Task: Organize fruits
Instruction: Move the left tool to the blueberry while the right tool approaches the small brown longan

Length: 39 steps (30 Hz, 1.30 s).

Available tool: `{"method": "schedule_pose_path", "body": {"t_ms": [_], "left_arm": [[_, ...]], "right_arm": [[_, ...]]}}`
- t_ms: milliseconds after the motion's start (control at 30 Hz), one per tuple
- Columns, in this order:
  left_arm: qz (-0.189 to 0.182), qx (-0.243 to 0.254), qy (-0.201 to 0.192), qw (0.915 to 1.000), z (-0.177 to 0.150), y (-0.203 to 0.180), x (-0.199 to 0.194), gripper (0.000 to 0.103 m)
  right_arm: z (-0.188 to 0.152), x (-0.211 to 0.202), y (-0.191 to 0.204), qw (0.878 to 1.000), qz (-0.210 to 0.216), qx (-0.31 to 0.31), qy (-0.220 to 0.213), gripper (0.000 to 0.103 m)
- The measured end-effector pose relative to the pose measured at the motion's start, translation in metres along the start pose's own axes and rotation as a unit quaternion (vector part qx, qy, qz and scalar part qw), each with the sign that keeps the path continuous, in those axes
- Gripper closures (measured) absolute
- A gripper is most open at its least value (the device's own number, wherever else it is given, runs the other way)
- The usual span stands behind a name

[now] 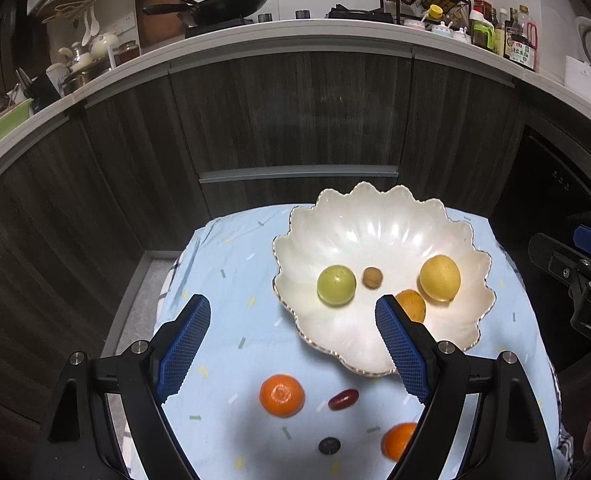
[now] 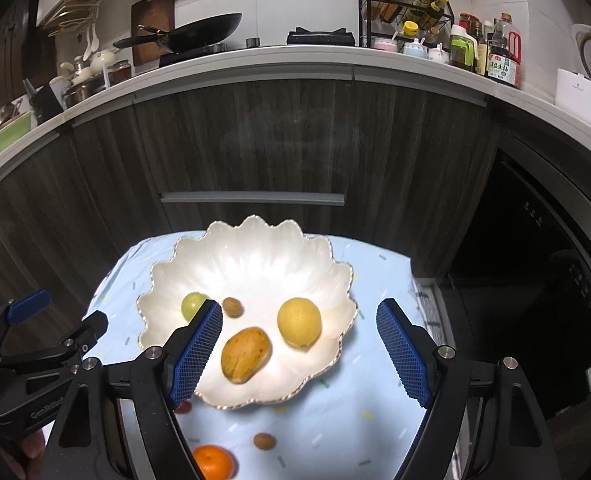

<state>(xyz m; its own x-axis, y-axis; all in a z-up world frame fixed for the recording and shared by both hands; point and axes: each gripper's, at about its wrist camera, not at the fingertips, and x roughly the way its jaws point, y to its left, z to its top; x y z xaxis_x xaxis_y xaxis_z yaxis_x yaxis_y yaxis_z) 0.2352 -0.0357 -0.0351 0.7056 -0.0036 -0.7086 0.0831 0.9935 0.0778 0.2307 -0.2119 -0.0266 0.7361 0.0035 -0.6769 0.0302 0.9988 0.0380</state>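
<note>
A white scalloped bowl (image 1: 379,236) (image 2: 251,256) sits on a light blue cloth. It holds a green fruit (image 1: 336,284) (image 2: 191,305), a walnut (image 1: 372,277) (image 2: 231,306), a yellow lemon (image 1: 440,278) (image 2: 299,322) and an orange-brown mango (image 2: 246,355) (image 1: 412,305). On the cloth near me lie a tangerine (image 1: 282,395), a red date (image 1: 343,399), a dark small fruit (image 1: 329,446) and a second tangerine (image 1: 398,440) (image 2: 214,462). My left gripper (image 1: 293,320) is open and empty above the cloth. My right gripper (image 2: 299,326) is open and empty above the bowl.
A small brown nut (image 2: 264,441) lies on the cloth in front of the bowl. Dark wood cabinets (image 1: 287,112) stand behind the small table. The counter above holds a wok (image 1: 223,4), bottles (image 1: 507,36) and dishes. A dark appliance (image 2: 535,240) stands to the right.
</note>
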Motion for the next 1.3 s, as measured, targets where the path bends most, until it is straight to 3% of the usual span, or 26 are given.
{"method": "schedule_pose_path", "body": {"t_ms": [633,1300], "left_arm": [[0.007,0.015,0.01,0.9998,-0.035,0.001,-0.007,0.018],[0.004,0.032,0.034,0.9989,-0.078,-0.003,0.017,0.019]], "right_arm": [[-0.039,0.001,0.007,0.999,0.014,0.0,0.03,0.023],[-0.081,0.025,0.013,0.998,0.013,-0.028,0.058,0.024]]}}
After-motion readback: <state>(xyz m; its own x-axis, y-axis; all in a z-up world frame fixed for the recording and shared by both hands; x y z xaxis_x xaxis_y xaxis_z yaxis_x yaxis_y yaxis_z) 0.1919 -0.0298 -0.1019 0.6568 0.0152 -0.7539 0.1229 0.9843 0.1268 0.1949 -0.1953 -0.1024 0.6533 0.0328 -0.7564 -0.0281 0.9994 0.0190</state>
